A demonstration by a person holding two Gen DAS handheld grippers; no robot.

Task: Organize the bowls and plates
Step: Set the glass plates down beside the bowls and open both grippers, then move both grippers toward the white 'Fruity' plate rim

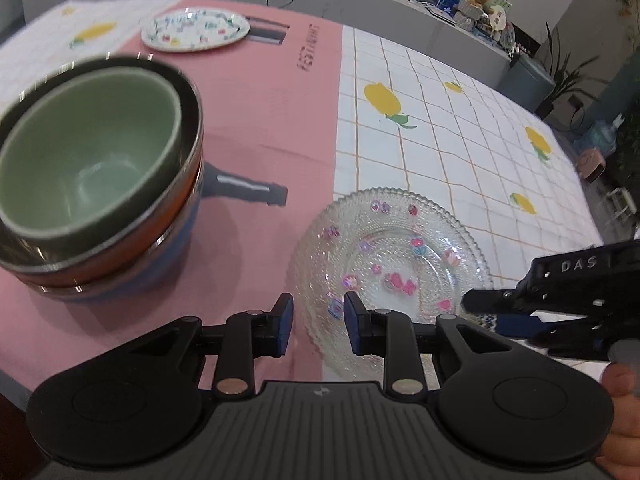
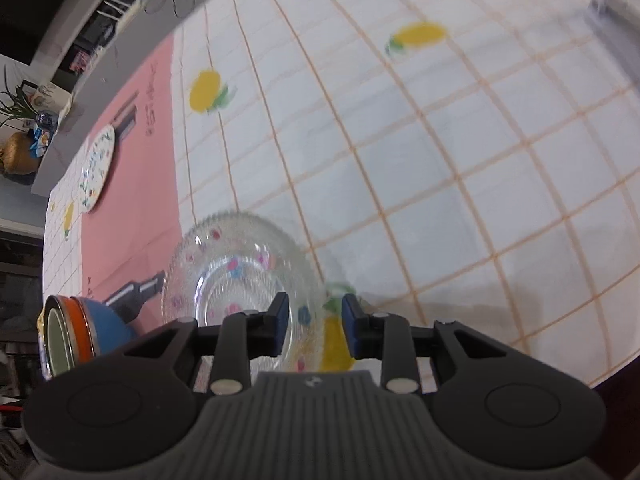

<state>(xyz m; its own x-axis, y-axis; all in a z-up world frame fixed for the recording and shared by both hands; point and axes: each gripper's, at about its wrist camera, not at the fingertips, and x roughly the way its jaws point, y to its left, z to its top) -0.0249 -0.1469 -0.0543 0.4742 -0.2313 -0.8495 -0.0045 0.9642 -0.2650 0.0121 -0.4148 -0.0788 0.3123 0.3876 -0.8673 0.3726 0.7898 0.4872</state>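
Observation:
A clear glass plate with flower decals lies flat where the pink mat meets the checked cloth. My left gripper is open, its blue pads on either side of the plate's near-left rim without pressing it. My right gripper is open too, astride the plate's near-right rim; the left wrist view shows the right gripper at the plate's right edge. A stack of bowls, green inside and then dark, orange and blue, stands to the left. A white floral plate lies at the far side.
A pink mat printed with a pan covers the middle of the table, and a white checked cloth with yellow fruit spreads to the right. A hand shows at the lower right. Clutter and plants sit beyond the table's far edge.

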